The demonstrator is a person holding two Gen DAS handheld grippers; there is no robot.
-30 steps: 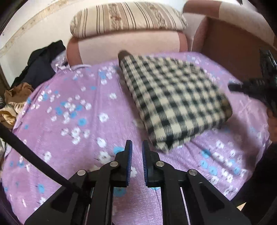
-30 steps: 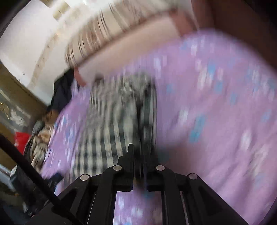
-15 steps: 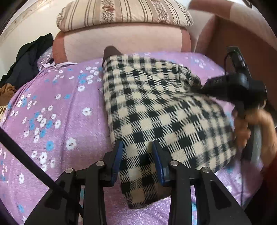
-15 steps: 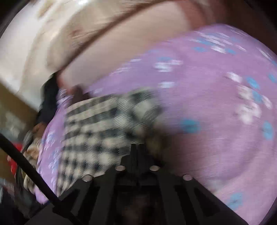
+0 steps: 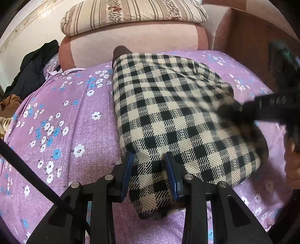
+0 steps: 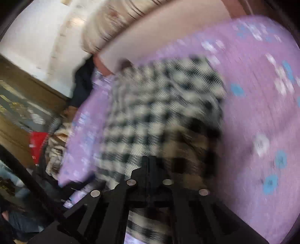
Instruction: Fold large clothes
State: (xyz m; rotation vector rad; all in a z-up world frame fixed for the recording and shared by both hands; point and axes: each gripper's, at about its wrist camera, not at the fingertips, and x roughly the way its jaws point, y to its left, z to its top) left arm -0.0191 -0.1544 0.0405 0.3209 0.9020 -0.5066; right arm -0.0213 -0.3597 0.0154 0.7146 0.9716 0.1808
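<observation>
1. The checked garment (image 5: 174, 120), black and cream, lies folded into a thick rectangle on the bed's purple floral sheet (image 5: 61, 135), running from the centre of the left wrist view out toward 1 o'clock.
2. Left gripper (image 5: 149, 172): fingers (image 5: 126, 174) spread apart, straddling the garment's near corner, the cloth between the blue pads, not pinched.
3. Right gripper (image 6: 148, 165): its own view is badly smeared, but the fingers look pressed together at 6 o'clock, over the garment's near edge. Whether any cloth is caught between them, I cannot tell.
4. In the left wrist view that right gripper shows as a dark blur at 3 o'clock, over the garment's right edge.
5. Up at 12 o'clock, a striped pillow (image 5: 135, 15) sits on the pink sofa back (image 5: 135, 43).
6. Dark clothes (image 5: 35, 67) are heaped at 10 o'clock, off the sheet.
</observation>
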